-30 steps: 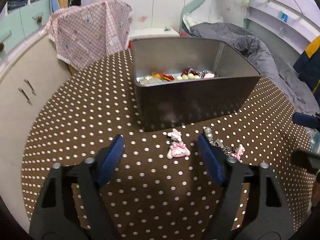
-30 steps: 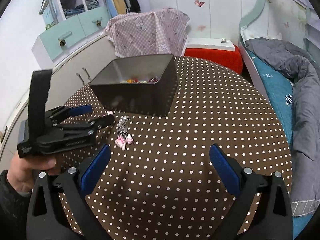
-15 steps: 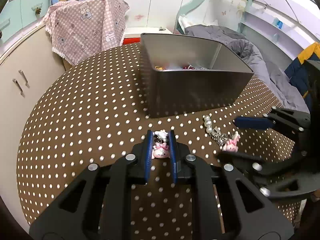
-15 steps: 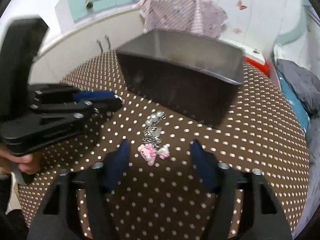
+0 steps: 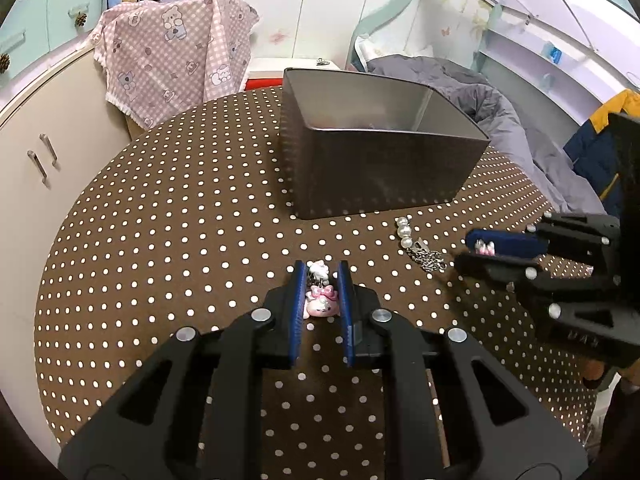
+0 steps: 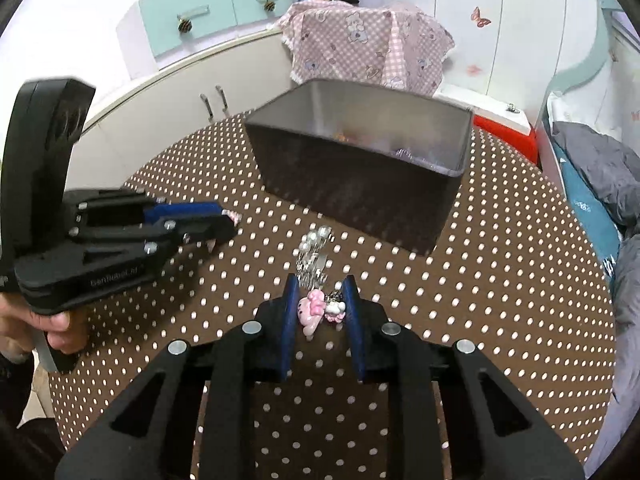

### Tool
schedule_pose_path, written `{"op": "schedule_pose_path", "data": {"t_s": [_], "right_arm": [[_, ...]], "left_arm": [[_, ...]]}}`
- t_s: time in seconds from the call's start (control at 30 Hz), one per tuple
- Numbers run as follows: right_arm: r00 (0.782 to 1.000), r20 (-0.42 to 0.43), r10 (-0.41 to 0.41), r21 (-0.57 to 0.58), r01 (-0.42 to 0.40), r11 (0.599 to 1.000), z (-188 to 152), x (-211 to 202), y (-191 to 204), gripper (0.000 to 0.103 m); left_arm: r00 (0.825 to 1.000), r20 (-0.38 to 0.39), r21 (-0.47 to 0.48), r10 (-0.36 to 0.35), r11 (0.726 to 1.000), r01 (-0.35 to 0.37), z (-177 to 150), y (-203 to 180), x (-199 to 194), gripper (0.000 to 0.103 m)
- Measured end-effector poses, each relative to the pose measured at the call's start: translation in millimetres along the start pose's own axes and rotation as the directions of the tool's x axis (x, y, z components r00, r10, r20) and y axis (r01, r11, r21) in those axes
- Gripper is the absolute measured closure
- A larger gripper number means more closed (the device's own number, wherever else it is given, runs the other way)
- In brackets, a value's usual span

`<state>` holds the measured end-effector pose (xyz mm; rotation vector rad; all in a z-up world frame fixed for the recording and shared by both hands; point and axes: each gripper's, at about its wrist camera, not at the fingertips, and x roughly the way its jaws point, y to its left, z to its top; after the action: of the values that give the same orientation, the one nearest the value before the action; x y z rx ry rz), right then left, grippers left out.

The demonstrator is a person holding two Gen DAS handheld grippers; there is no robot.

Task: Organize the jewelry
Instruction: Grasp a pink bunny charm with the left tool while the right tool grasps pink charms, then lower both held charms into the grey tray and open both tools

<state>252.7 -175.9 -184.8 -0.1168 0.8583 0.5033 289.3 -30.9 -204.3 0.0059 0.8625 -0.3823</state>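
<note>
My left gripper point(image 5: 322, 280) is shut on a pink and white cat charm point(image 5: 320, 303) that rests on the dotted tablecloth. My right gripper point(image 6: 320, 292) is shut on the pink charm end point(image 6: 314, 309) of a pearl and chain piece point(image 6: 314, 252); the chain trails toward the box. In the left wrist view the pearls and chain point(image 5: 418, 246) lie right of my left gripper, and the right gripper point(image 5: 500, 246) shows closed on the pink charm. A dark metal box point(image 5: 376, 160) stands behind, with several jewelry pieces inside point(image 6: 384, 142).
The round table has a brown polka-dot cloth point(image 5: 160, 240). A pink checked cloth point(image 5: 176, 56) hangs over a cabinet at the back left. A bed with a grey quilt point(image 5: 480, 96) lies to the right. The left gripper body point(image 6: 100, 240) sits left of the right gripper.
Both grippers have dropped to the table and closed: the left on the cat charm, the right on the pink charm of the chain piece. The box has not moved.
</note>
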Motion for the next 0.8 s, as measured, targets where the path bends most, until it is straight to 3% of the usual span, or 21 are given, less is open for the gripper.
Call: {"op": "schedule_pose_path", "data": {"t_s": [0.2, 0.3, 0.4, 0.47, 0.57, 0.8], "right_arm": [[0.999, -0.04, -0.013, -0.005, 0.013, 1.0, 16, 30, 2, 0.08], [0.999, -0.034, 0.003, -0.002, -0.003, 1.0, 12, 32, 3, 0.069], [0.999, -0.033, -0.02, -0.019, 0.019, 1.0, 8, 30, 7, 0.071], [0.998, -0.035, -0.049, -0.041, 0.048, 0.998, 5, 29, 9, 0.081], [0.998, -0.043, -0.055, -0.067, 0.052, 0.996, 3, 29, 13, 0.081], [0.998, -0.03, 0.054, 0.038, -0.053, 0.998, 5, 19, 1, 0.082]], "left_arm": [[1.0, 0.004, -0.006, 0.002, 1.0, -0.002, -1, 0, -3, 0.087], [1.0, 0.006, -0.004, 0.004, 1.0, -0.004, -1, 0, -5, 0.087], [1.0, 0.004, 0.0, 0.005, 1.0, -0.005, -1, 0, -5, 0.087], [1.0, 0.004, -0.001, 0.002, 1.0, -0.002, -2, -1, -5, 0.087], [1.0, 0.001, -0.002, -0.005, 1.0, 0.005, -3, -3, -5, 0.087], [1.0, 0.009, -0.005, -0.004, 1.0, 0.004, -2, -3, -8, 0.087]]}}
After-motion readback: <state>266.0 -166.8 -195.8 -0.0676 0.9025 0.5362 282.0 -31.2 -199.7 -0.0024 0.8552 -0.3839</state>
